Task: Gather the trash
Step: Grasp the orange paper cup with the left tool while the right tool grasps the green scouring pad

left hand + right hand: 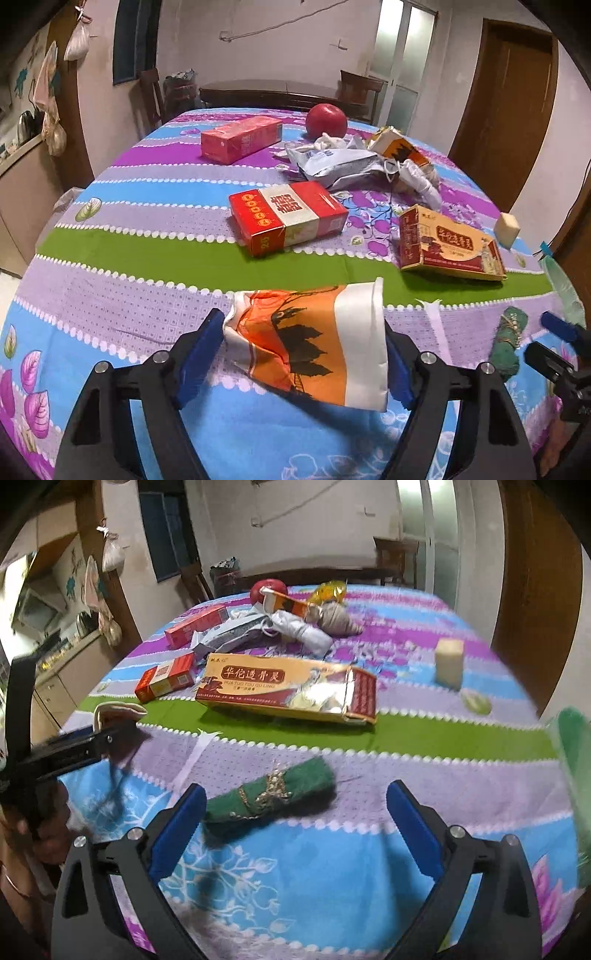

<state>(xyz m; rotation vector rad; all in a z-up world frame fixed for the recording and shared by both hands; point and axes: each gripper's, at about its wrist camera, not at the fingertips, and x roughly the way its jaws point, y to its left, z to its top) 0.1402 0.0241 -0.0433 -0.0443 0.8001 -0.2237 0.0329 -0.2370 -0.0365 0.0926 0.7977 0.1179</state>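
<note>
A crushed orange-and-white paper cup (314,347) lies sideways on the striped tablecloth (147,243). My left gripper (303,323) is shut on it, one blue pad against the crumpled base and the other against the white rim. In the right wrist view the cup (118,710) shows just beyond the left gripper (74,746). My right gripper (295,788) stands wide open over a rolled green cloth with gold trim (269,797), which lies between the fingers, nearer the left one, untouched. That roll (508,339) and the right gripper (554,343) appear at the left wrist view's right edge.
Further back lie a red cigarette box (288,218), a pink box (240,138), a yellow-and-red medicine box (288,688), crumpled white bags (340,162), a red apple (326,120) and a cream block (448,664). A green plastic bag (572,760) hangs at the right edge.
</note>
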